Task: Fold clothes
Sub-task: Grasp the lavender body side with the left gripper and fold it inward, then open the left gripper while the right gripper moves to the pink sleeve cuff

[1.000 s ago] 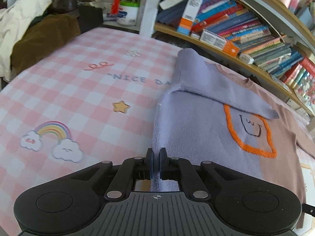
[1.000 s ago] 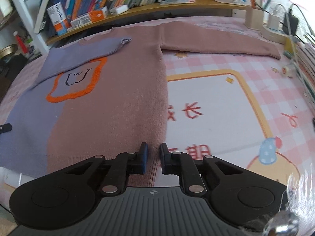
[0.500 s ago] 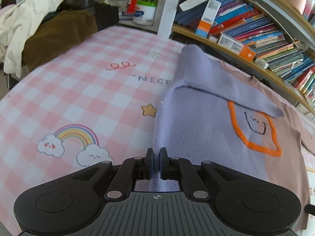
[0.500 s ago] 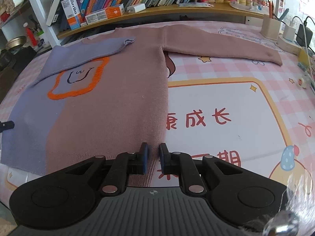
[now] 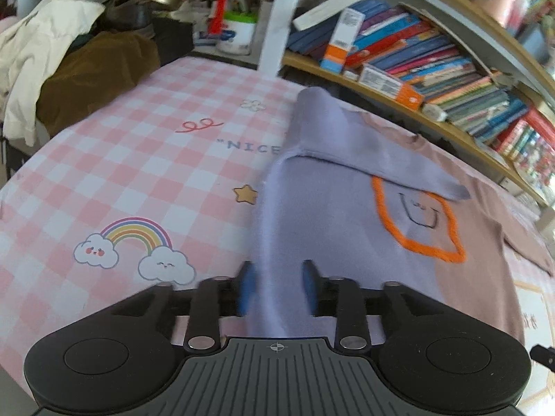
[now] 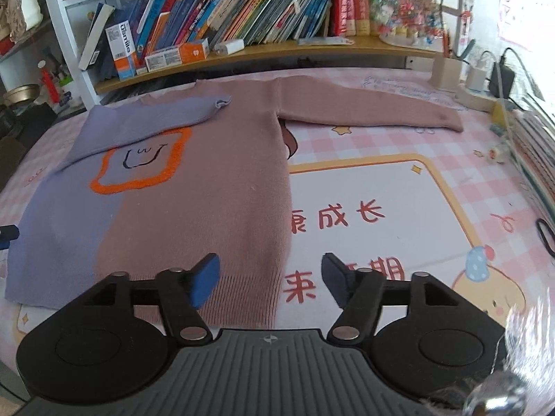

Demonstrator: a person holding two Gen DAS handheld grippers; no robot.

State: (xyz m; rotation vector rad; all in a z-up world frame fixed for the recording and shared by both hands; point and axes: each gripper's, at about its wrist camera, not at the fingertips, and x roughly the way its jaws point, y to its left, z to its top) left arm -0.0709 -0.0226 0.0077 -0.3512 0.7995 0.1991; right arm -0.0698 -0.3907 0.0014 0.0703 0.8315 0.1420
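Note:
A lilac and dusty-pink sweater point(image 6: 208, 201) with an orange-outlined face lies flat on the pink checked table cover point(image 5: 138, 159). Its lilac sleeve point(image 6: 149, 121) is folded across the chest, and the pink sleeve point(image 6: 374, 111) stretches out to the right. My left gripper point(image 5: 277, 284) stands open at the lilac hem corner point(image 5: 274, 277), whose edge runs between the fingers. Over the pink hem point(image 6: 242, 298) my right gripper point(image 6: 270, 277) stands wide open, its right finger over the table cover.
Shelves of books point(image 6: 225, 34) run along the table's far edge. A pile of clothes point(image 5: 69, 66) sits past the left end. Chargers and cables point(image 6: 485, 76) lie at the far right corner. The tip of the left gripper point(image 6: 7, 232) shows at the left edge.
Both grippers were shut on the sweater's hem corners and have opened, letting the hem go. The sweater lies a little farther from the near edge than a second ago.

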